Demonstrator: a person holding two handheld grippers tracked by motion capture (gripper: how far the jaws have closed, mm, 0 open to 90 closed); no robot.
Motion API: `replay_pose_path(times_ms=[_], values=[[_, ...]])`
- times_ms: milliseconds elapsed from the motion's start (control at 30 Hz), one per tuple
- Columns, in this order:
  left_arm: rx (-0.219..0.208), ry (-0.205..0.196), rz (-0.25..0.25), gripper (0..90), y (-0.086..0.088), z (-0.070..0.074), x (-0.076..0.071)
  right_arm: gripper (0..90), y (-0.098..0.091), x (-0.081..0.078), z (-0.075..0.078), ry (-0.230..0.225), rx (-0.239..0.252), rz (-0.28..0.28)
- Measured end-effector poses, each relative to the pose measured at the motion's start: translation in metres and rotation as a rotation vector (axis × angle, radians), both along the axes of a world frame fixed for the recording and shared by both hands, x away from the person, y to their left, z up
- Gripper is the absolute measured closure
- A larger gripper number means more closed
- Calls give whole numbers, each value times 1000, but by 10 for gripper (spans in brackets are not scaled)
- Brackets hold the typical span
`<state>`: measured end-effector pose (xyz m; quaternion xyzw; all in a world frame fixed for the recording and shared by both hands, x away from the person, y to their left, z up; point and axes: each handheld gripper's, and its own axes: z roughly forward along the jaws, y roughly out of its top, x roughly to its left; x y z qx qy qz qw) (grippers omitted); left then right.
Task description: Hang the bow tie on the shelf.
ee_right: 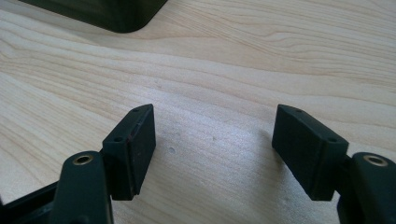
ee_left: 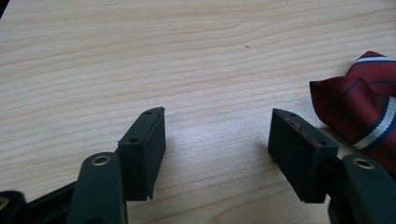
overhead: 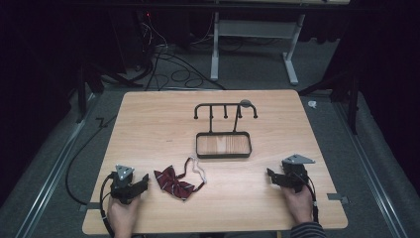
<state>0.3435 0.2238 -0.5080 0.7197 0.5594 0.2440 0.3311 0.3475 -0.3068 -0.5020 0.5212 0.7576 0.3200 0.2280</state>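
Work looks unstarted: red striped fabric bow tie (overhead: 174,183) lies untouched on wooden table (overhead: 148,129); left tongs (overhead: 143,181) and right tongs (overhead: 270,174) both gape apart, empty.

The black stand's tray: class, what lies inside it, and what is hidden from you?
Inside the tray of the black stand, the high view shows a bare wooden floor. The hooked rail rises behind it. The strip just inside the near rim is hidden.

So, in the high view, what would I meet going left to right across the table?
Left gripper → striped bow tie → black stand with tray → right gripper.
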Motion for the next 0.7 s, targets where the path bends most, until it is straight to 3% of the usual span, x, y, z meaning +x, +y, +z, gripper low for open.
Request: replay_pose_path(times_ms=[700], values=[[-3,-3,8,383,0,0,0,315,0,0,0,0,1,-6]])
